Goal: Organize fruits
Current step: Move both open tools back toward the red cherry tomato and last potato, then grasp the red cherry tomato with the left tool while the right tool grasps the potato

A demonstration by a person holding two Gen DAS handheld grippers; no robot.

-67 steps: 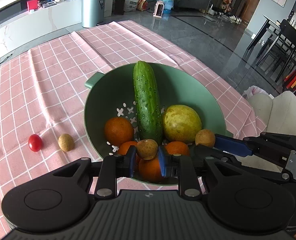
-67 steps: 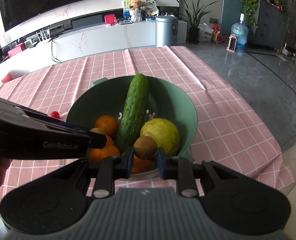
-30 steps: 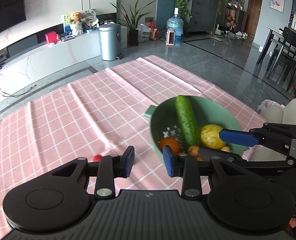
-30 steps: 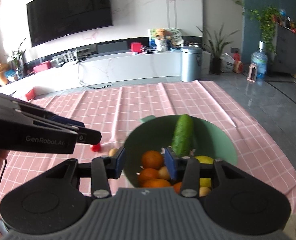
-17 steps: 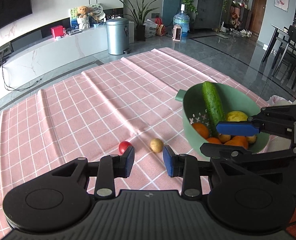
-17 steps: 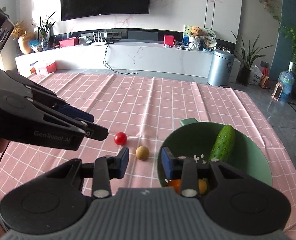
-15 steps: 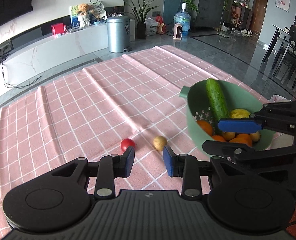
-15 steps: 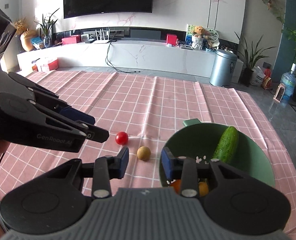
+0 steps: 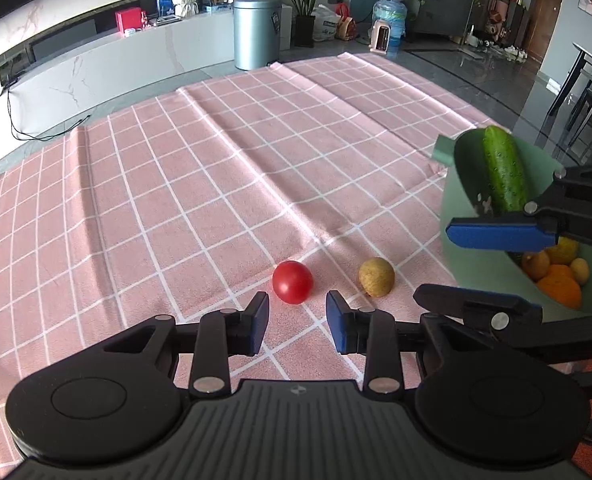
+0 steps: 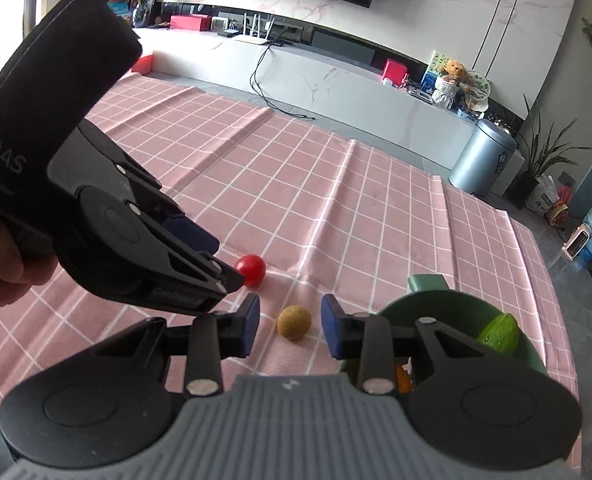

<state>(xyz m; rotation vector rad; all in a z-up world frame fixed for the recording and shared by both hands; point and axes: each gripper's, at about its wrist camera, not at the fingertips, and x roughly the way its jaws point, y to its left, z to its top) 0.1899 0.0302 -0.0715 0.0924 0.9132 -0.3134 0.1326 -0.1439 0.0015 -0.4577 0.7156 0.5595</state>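
Now we are holding both grippers low over a pink checked cloth (image 9: 224, 184), each empty with its jaws spread apart. Our left gripper (image 9: 296, 322) is lining up on a tomato (image 9: 292, 282), a small, glossy red ball lying on the cloth just ahead of the blue fingertips (image 9: 258, 320). Our right gripper (image 10: 289, 326) is framing a small fruit (image 10: 294, 321), round, dull tan and rough-skinned, lying between its fingers but not yet touched. These two are sitting near each other, beside a green bowl (image 9: 450, 216) on our right.

We are judging the tomato as light, smooth and easily bruised, likely to roll or squirt out under a hard pinch, so we are planning to take it across its widest middle with gentle pressure. We expect the tan fruit to be light too, but firmer and less slippery, suiting the same middle grip.

Inside the bowl a long cucumber (image 9: 504, 172) is leaning against the wall above oranges (image 9: 560, 290) and other small fruits.
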